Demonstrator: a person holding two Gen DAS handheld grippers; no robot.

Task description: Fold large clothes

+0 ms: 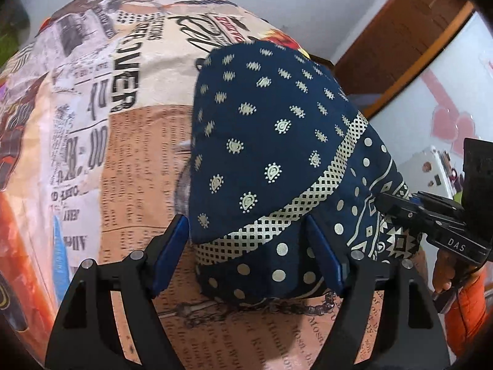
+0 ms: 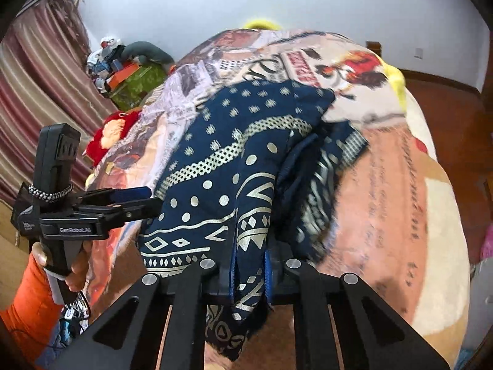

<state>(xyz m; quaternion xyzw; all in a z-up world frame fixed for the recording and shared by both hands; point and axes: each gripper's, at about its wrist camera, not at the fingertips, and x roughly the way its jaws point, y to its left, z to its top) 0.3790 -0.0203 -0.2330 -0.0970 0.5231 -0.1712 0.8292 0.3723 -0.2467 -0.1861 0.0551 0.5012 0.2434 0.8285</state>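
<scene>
A navy garment with a pale printed pattern point(image 1: 271, 141) lies bunched on the bed. My left gripper point(image 1: 249, 240) stands open, its blue pads on either side of the garment's near hem without pressing on it. In the right wrist view, the left gripper point(image 2: 144, 200) reaches in from the left to the cloth's edge. My right gripper point(image 2: 248, 262) is shut on a fold of the navy garment point(image 2: 234, 160), which hangs down between its fingers. From the left wrist view, the right gripper point(image 1: 385, 200) pinches the garment's right corner.
A bedspread with newspaper-style print point(image 1: 123, 154) covers the bed point(image 2: 385, 200). A red plush item point(image 2: 107, 135) and a cluttered pile point(image 2: 123, 61) sit far left by striped curtains point(image 2: 37, 92). A hand with an orange sleeve point(image 2: 30, 293) holds the left gripper. Wooden floor lies right.
</scene>
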